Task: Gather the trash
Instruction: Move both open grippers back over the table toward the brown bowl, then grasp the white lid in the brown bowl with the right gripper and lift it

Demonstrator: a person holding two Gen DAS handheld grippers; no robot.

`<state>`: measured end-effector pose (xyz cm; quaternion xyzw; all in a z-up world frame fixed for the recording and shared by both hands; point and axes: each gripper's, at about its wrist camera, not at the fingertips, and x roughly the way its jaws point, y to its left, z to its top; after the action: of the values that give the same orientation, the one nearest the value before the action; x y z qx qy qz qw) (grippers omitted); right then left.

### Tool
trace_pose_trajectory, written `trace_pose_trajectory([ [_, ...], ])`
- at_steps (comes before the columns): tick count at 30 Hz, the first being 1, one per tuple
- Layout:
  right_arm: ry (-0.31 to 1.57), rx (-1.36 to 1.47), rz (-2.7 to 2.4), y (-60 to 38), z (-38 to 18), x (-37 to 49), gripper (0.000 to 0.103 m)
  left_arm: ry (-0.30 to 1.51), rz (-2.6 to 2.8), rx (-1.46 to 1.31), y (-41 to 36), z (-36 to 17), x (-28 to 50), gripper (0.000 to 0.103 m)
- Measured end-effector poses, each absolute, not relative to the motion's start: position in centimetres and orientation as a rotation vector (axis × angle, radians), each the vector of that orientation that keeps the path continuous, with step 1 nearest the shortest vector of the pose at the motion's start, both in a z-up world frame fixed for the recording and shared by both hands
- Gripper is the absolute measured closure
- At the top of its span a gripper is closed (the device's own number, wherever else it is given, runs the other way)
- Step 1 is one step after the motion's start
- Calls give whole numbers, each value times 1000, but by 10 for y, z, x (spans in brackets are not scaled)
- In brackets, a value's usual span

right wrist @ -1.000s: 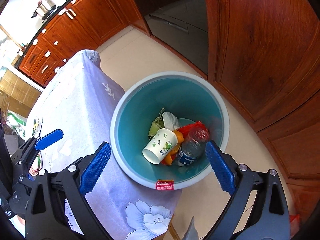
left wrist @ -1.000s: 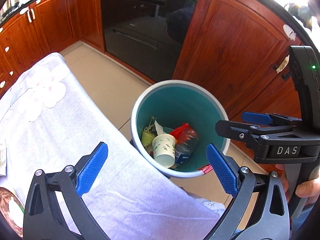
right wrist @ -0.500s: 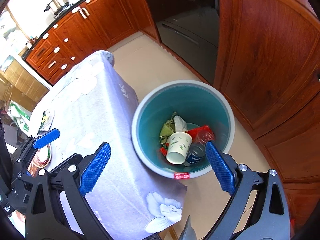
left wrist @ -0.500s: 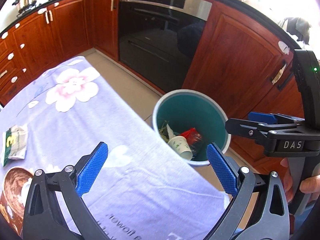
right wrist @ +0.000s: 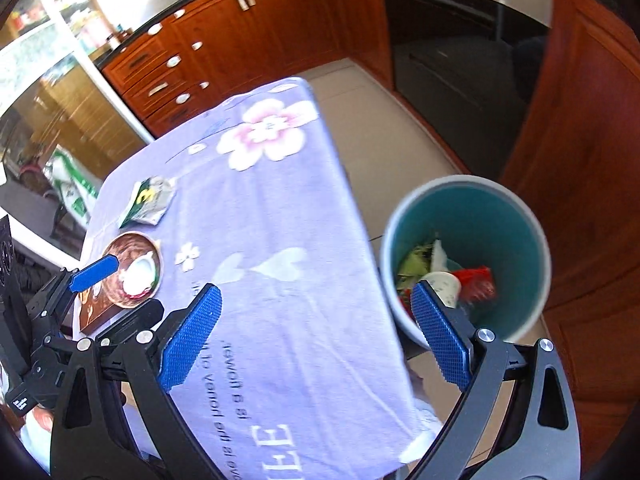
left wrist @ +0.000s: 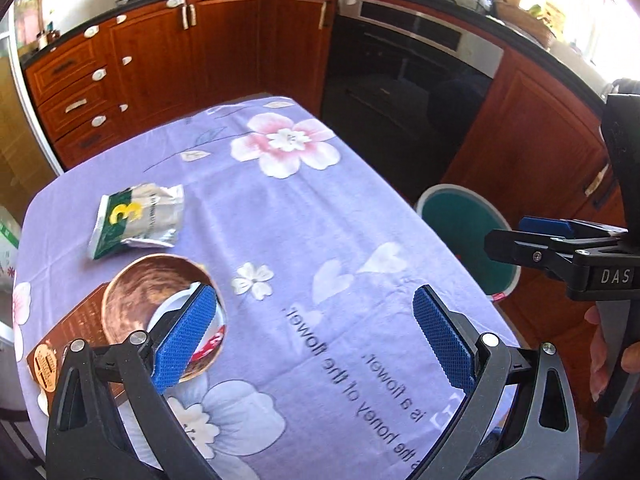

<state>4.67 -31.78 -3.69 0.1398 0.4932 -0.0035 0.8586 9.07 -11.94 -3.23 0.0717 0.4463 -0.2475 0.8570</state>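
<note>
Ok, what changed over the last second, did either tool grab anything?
No grab. Both tools swung away from the bin back toward the table: the left tool now faces the crumpled packet and brown dish, and the right tool has pulled back, with the bin off to its right. Both stayed open and empty; the bin's trash is unchanged.

Wrapper behind bowl on table; bin right.

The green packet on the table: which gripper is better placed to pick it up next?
Probably the left gripper: jaws open and empty, on the table's left side near the green packet. The right gripper hovers by the bin.
</note>
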Motion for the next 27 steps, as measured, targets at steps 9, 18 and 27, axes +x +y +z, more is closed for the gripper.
trace_pose_trajectory([
  [9,1050,181,93,-242,-35,67,11,929,-425,77,-44,-32,96,4],
  [18,1022,7,180,-181,-40,83,11,940,-339,44,9,-48,109,4],
  [27,1109,-8,264,-136,-68,116,25,958,-285,78,34,-66,119,4],
])
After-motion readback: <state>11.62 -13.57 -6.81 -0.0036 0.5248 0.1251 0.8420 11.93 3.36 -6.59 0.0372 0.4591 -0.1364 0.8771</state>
